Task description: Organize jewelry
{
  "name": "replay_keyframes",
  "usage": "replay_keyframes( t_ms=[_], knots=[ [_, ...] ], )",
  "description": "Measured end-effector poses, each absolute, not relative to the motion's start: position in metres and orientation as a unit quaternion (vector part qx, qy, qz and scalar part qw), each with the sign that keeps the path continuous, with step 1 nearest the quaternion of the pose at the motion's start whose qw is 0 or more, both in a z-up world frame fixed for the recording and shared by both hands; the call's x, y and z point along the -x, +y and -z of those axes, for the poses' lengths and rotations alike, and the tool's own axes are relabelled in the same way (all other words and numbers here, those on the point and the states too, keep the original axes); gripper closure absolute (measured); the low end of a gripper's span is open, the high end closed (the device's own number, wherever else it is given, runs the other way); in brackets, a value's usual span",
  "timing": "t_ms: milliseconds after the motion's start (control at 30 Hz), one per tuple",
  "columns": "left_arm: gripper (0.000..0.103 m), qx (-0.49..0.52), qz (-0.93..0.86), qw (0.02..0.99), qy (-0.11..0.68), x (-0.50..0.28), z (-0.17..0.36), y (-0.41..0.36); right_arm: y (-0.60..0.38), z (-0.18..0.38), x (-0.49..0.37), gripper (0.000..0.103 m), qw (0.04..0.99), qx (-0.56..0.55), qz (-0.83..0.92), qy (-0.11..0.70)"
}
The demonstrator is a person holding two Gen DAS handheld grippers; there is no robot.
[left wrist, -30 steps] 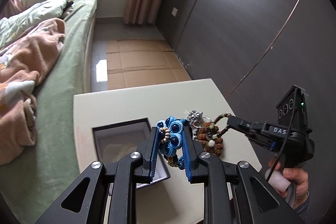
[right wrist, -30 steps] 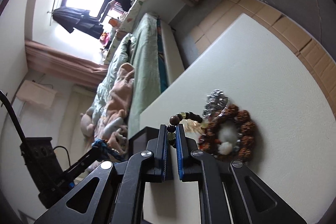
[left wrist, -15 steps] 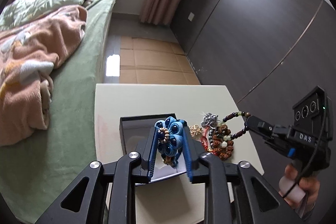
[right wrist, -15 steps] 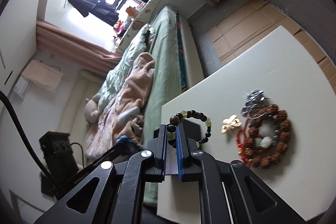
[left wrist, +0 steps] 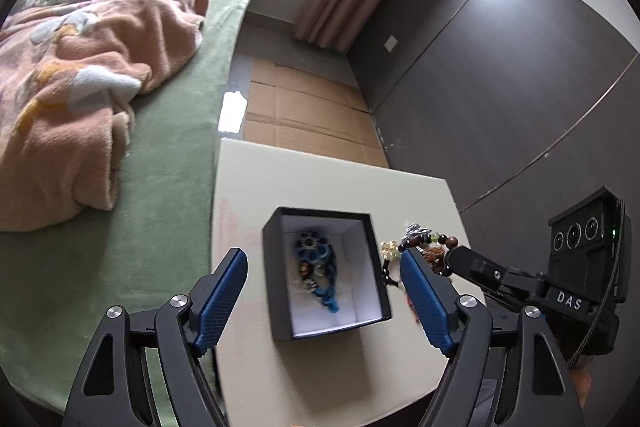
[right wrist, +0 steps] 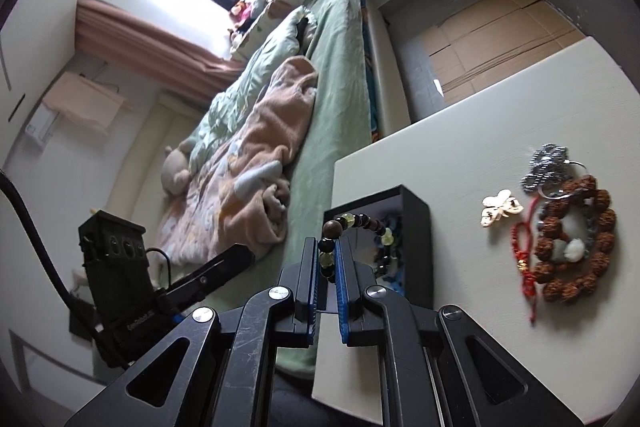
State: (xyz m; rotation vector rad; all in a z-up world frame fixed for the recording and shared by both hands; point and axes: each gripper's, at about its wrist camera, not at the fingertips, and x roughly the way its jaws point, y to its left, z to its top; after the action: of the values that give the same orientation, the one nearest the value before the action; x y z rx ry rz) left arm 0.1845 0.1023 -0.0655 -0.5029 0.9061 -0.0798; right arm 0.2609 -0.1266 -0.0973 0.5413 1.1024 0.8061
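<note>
A black jewelry box (left wrist: 280, 299) with a white lining stands open on the cream table (left wrist: 320, 179). A blue beaded ornament (left wrist: 316, 267) lies inside it. My left gripper (left wrist: 324, 291) hovers over the box, its jaws opening wide, nothing between them. My right gripper (right wrist: 328, 263) is shut on a dark bead bracelet (right wrist: 360, 227) with yellow-green beads, held up beside the box (right wrist: 416, 243). In the left wrist view, that gripper (left wrist: 452, 259) and bracelet (left wrist: 424, 241) sit at the box's right edge.
On the table to the right lie a brown seed bracelet (right wrist: 576, 251), a red cord charm (right wrist: 524, 267), a gold butterfly piece (right wrist: 500, 209) and a silver ornament (right wrist: 544, 167). A green bed with a peach blanket (left wrist: 80, 99) borders the table's left side.
My left gripper moved over the box, opened and let the blue ornament drop inside. My right gripper lifted the bead bracelet off the pile and carried it toward the box.
</note>
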Motion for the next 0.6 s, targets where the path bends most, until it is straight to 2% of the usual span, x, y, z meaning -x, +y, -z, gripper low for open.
replay_keyframes(
  t_ms=[200, 233, 333, 367, 467, 600],
  knots=[
    [0.023, 0.242, 0.025, 0.866, 0.437, -0.177, 0.070, 0.114, -0.102, 0.104, -0.264, 0.093, 0.731, -0.244, -0.376, 0.514],
    [0.023, 0.243, 0.025, 0.866, 0.437, -0.176, 0.070, 0.114, -0.099, 0.106, -0.266, 0.089, 0.728, -0.242, -0.377, 0.520],
    [0.023, 0.238, 0.026, 0.868, 0.436, -0.175, 0.069, 0.112, -0.101, 0.111, -0.267, 0.038, 0.720, -0.245, -0.370, 0.534],
    [0.022, 0.237, 0.027, 0.868, 0.435, -0.175, 0.069, 0.111, -0.106, 0.110, -0.265, 0.035, 0.727, -0.247, -0.367, 0.526],
    [0.015, 0.234, 0.033, 0.868, 0.436, -0.177, 0.070, 0.105, -0.121, 0.105, -0.260, 0.035, 0.735, -0.248, -0.365, 0.515],
    [0.014, 0.223, 0.046, 0.868, 0.441, -0.182, 0.070, 0.089, -0.149, 0.100, -0.254, 0.035, 0.755, -0.239, -0.343, 0.505]
  ],
)
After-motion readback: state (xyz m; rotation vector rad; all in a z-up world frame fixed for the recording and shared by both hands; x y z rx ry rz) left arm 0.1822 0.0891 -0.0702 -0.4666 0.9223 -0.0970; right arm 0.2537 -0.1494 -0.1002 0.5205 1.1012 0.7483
